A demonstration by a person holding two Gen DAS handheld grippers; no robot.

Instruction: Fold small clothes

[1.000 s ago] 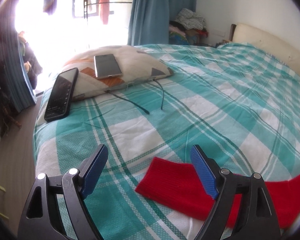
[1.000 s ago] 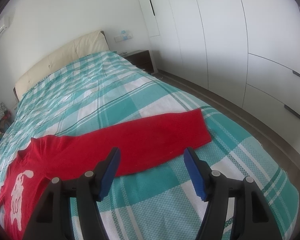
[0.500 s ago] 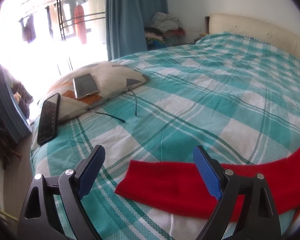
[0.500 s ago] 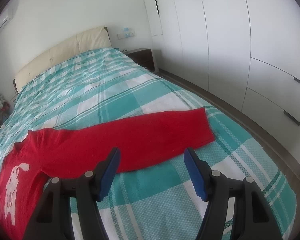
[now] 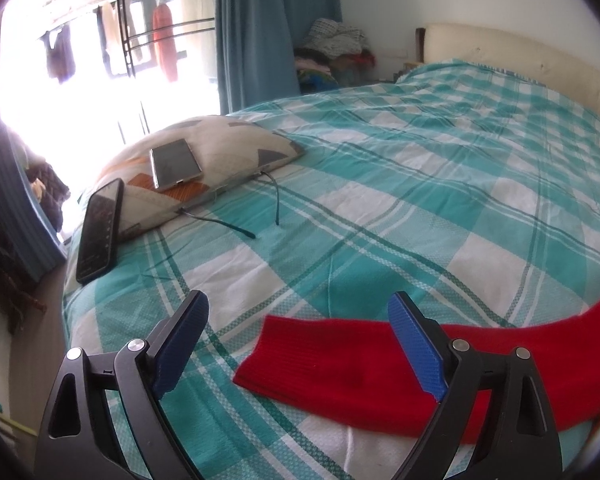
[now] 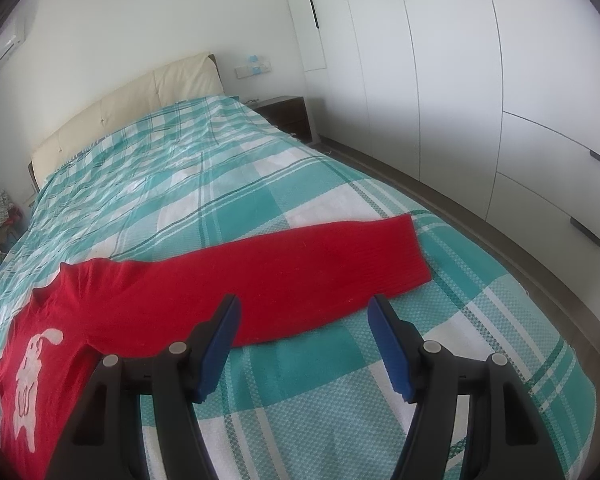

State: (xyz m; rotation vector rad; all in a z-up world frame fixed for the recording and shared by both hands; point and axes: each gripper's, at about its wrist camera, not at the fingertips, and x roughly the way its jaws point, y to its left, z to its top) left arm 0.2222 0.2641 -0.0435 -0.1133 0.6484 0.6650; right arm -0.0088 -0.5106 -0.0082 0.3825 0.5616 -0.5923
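Left gripper (image 5: pixel 298 330) jaws wide, just widened, empty above red sweater (image 5: pixel 340 364) sleeve, right gripper (image 6: pixel 304 336) jaws apart, empty

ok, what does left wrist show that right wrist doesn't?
Left wrist only: two phones, black and silver, on a pillow, the blue curtain, and the open left gripper.
Right wrist only: the sweater's white print, white wardrobes, nightstand, and the open right gripper.
Both: red sweater, one sleeve each, checked bedspread, headboard.
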